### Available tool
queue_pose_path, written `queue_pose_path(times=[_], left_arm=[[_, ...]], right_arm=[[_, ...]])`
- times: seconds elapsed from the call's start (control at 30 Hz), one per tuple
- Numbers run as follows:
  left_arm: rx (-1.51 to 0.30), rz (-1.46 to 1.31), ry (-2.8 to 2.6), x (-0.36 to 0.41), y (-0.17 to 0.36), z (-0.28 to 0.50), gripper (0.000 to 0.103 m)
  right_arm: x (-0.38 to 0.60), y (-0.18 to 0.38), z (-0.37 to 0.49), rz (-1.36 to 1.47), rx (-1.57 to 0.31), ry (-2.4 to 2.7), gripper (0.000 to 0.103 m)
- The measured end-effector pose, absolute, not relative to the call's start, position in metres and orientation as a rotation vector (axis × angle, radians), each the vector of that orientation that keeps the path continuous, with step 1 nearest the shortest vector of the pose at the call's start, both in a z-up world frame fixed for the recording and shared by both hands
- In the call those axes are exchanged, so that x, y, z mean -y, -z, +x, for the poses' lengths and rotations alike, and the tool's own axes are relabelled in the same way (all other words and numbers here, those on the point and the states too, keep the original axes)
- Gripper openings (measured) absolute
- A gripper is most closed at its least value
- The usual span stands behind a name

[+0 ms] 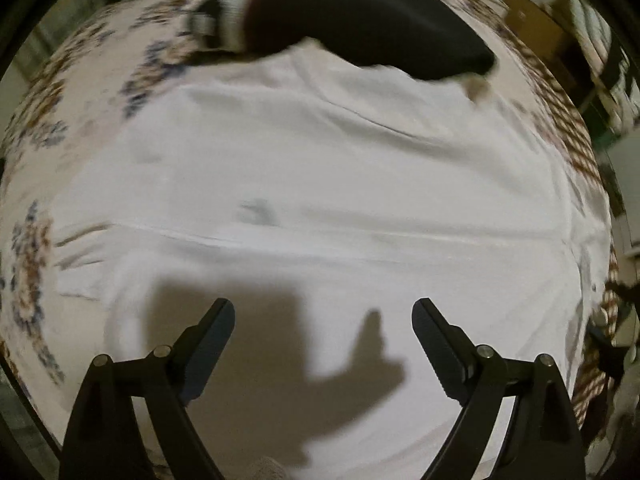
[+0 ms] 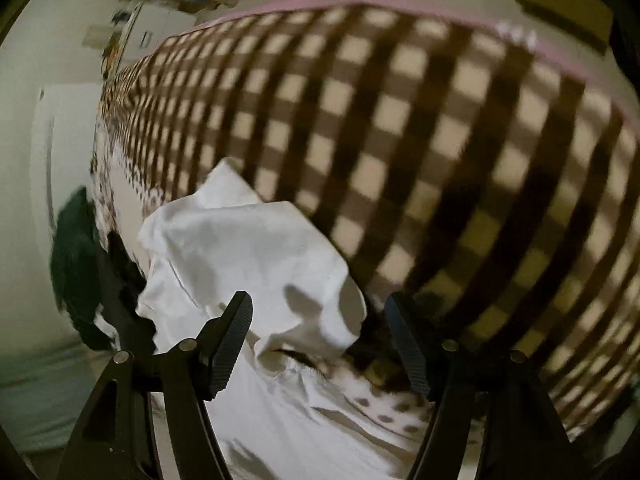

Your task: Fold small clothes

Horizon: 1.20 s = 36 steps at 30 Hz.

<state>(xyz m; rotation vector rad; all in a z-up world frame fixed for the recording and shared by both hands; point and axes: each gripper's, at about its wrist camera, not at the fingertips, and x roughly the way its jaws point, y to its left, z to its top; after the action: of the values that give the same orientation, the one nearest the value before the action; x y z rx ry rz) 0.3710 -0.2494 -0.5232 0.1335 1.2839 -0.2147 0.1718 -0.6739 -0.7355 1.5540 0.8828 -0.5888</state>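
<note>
While the white garment is lying spread flat on the bed, we are holding the left gripper released just above its near part, its jaws wide apart and gripping nothing. The cloth's long axis is running side to side across that view, so an edge grab means reaching sideways. We are bringing the right gripper, also released and empty, toward a bunched white corner directly ahead of its fingers, beside the checked blanket; the right looks nearer a graspable fold. We are counting one white garment, one dark garment at the far edge, two grippers.
</note>
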Motion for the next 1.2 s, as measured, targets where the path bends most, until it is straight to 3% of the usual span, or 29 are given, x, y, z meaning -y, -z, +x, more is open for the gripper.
queue_pose_path(times=[0.07,0.1,0.13,0.2,0.37,0.4,0.43,0.5,0.7,0.77,0.8,0.83,1.03,1.2], left_arm=[[-1.285,0.166,0.231,0.266,0.527,0.369,0.091],[-1.282,0.174,0.237,0.272,0.528,0.369,0.091],[-1.279,0.187,0.240,0.278,0.529,0.369,0.091],[-1.282,0.205,0.243,0.287,0.532,0.370,0.091],[-1.277,0.228,0.244,0.301,0.536,0.377,0.091],[-1.275,0.230,0.242,0.303,0.537,0.379,0.091],[-1.274,0.229,0.239,0.306,0.538,0.380,0.091],[-1.276,0.227,0.231,0.313,0.542,0.383,0.091],[-1.291,0.260,0.212,0.334,0.559,0.391,0.091],[-1.293,0.270,0.212,0.340,0.563,0.391,0.091],[-1.292,0.276,0.214,0.343,0.564,0.390,0.091],[-1.291,0.280,0.217,0.344,0.564,0.389,0.091],[-1.298,0.279,0.212,0.349,0.569,0.388,0.091],[-1.304,0.281,0.210,0.340,0.572,0.391,0.091]], right_arm=[[0.675,0.740,0.174,1.585,-0.818,0.584,0.066],[0.675,0.734,0.178,1.536,-0.807,0.588,0.026],[0.676,0.726,0.181,1.470,-0.823,0.599,0.007],[0.676,0.699,0.182,1.310,-0.813,0.616,0.006],[0.685,0.677,0.187,1.098,-0.988,0.583,0.010],[0.694,0.673,0.184,1.115,-0.950,0.572,0.019],[0.703,0.670,0.183,1.137,-0.910,0.573,0.037],[0.726,0.674,0.193,1.182,-0.851,0.574,0.049],[0.739,0.725,0.273,1.221,-1.012,0.425,0.049],[0.731,0.724,0.286,1.137,-1.041,0.447,0.041],[0.730,0.720,0.288,1.098,-1.041,0.465,0.011],[0.731,0.716,0.289,1.075,-1.034,0.481,0.003],[0.751,0.676,0.290,0.956,-0.931,0.582,0.003],[0.761,0.674,0.308,0.902,-0.991,0.565,0.003]])
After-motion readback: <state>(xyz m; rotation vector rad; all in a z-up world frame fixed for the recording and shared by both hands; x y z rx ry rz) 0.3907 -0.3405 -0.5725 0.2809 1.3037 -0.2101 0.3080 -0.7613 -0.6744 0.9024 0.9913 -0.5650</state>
